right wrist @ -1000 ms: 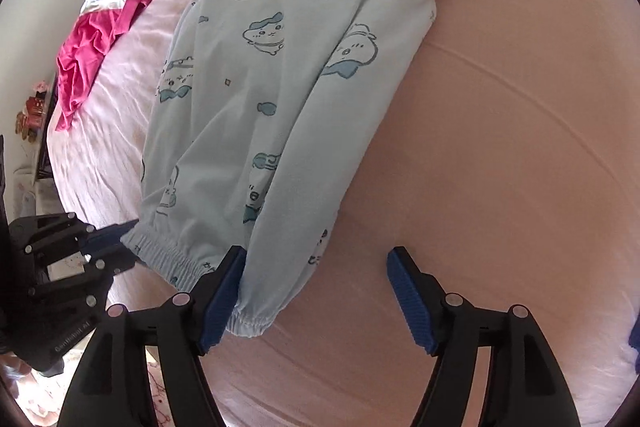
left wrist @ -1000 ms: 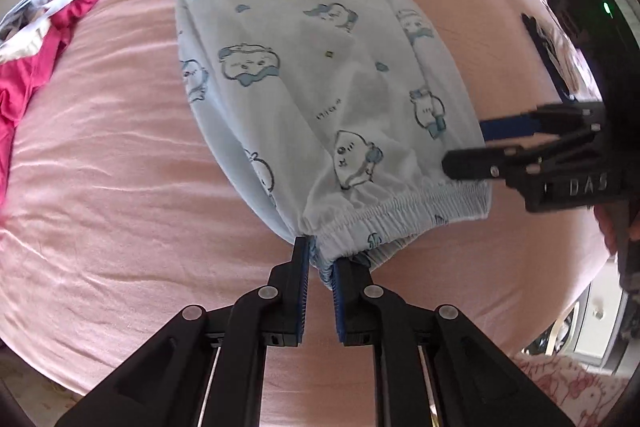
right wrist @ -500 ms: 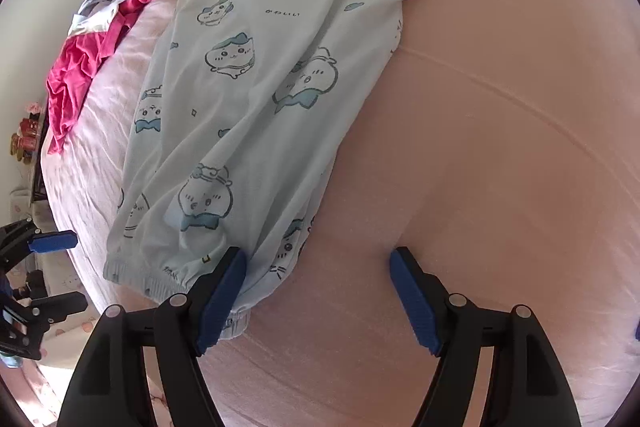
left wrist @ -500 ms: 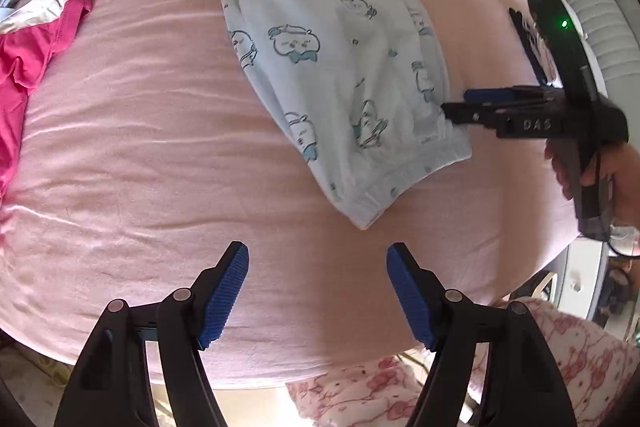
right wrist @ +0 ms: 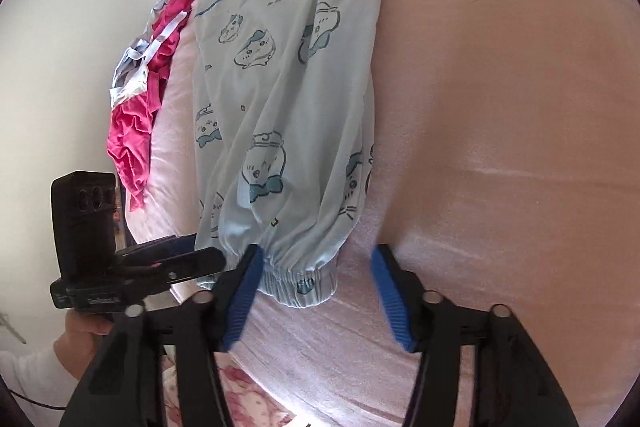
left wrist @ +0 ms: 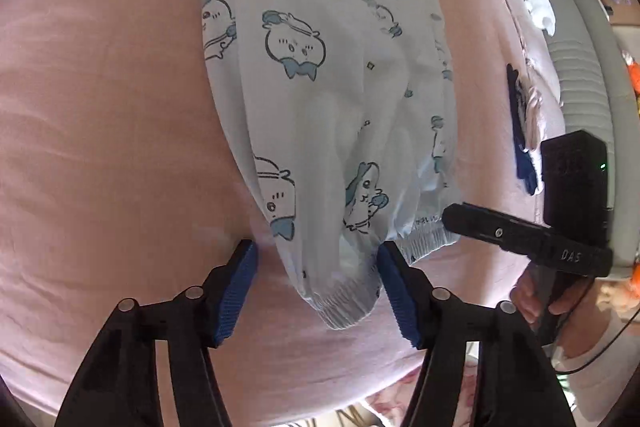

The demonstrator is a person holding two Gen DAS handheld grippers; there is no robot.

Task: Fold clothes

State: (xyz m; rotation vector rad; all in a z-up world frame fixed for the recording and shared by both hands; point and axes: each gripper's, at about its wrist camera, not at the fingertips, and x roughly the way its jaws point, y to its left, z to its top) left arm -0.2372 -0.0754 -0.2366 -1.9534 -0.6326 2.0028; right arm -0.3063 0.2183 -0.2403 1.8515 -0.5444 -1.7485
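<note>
Left wrist view: my left gripper [left wrist: 316,259] straddles an elastic cuff of the pale-blue cartoon-print pyjama trousers [left wrist: 320,75] on the pink bedsheet [left wrist: 100,107] — jaws just narrowing, pads not yet pressing. Right wrist view: my right gripper [right wrist: 318,263] — also narrowing, unclenched — frames the neighbouring cuff beside a magenta garment [right wrist: 136,131].

A bed with a pale pink sheet [right wrist: 500,107] fills the room; a plain white wall [right wrist: 60,47] stands beside it, daylit.
</note>
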